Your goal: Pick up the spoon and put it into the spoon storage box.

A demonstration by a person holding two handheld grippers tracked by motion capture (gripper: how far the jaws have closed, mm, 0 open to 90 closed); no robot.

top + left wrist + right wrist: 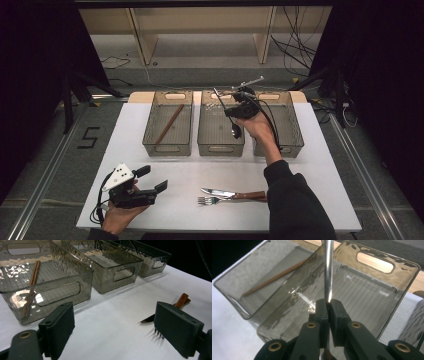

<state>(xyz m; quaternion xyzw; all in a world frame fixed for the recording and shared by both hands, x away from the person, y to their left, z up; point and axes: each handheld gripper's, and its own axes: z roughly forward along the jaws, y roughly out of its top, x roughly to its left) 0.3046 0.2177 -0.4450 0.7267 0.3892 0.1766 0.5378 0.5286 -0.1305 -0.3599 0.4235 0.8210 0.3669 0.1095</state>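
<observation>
While bins stay unlabelled, floor (pixel 55 150) reads "5" (pixel 89 137), seemingly.

Beyond the right tool (pixel 328 305), the spoon (pixel 327 267) handle runs off the top edge; its bowl is hidden below the pads.

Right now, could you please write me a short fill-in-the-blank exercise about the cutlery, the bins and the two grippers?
1. The right gripper is shut on the handle of a ____, held over the middle bin.
2. The chopsticks lie in the ____ bin of the three.
3. The left gripper has its jaws ____ and holds nothing.
4. On the table, the knife lies beside a ____.

Missing words: spoon; left; open; fork
</observation>
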